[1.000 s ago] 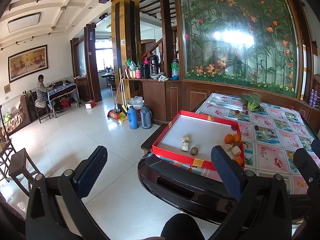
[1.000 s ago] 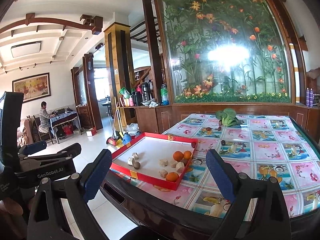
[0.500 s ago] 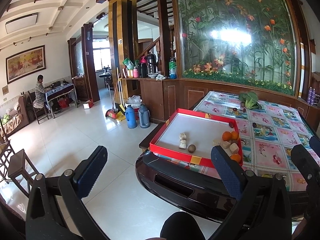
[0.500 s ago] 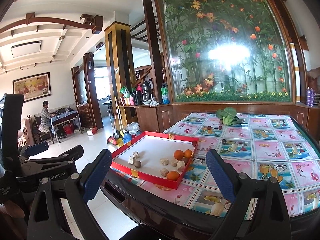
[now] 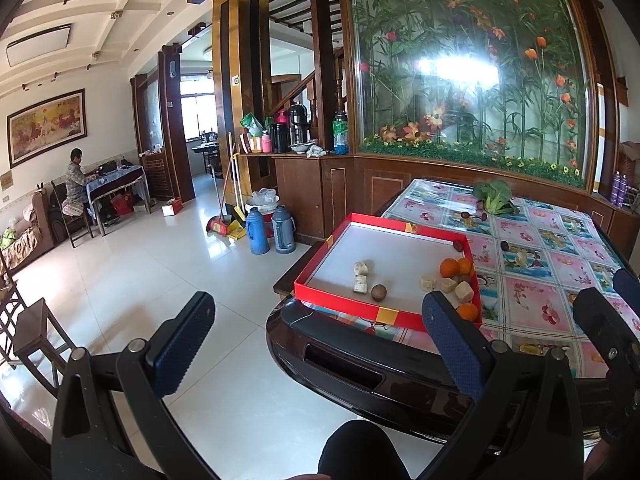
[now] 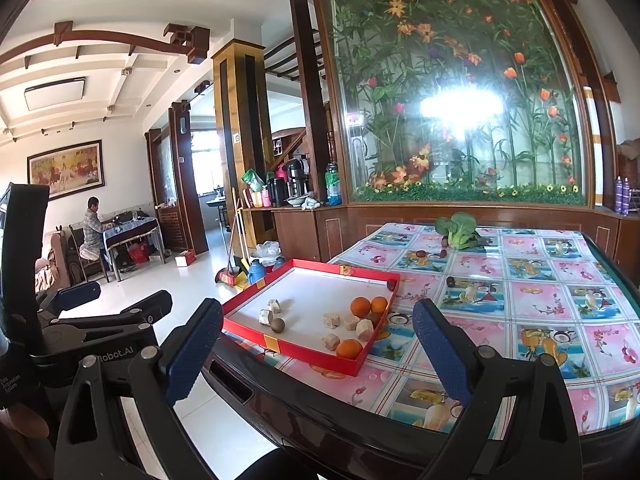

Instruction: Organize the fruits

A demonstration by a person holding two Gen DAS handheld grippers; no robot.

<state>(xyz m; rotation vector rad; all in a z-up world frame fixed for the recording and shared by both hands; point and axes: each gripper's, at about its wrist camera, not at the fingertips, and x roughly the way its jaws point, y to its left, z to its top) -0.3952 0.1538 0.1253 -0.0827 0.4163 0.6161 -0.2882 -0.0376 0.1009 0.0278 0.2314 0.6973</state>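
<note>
Both the left gripper (image 5: 316,346) and the right gripper (image 6: 318,354) are held wide open with nothing touched, low in each frame, while the oranges (image 6: 369,306) are seen in the red tray (image 6: 280,345) at the middle.

Floor (image 5: 132,280): glossy white tiles.
Wall: white, with a framed painting (image 5: 46,126).
Partition: glass panel (image 6: 456,92) of painted flowers (strong glare at centre).
Pillar (image 5: 240,92): yellow-brown wood.
Ceiling: flat ceiling light (image 5: 38,45).
Far table (image 5: 116,184): someone is seated.
</note>
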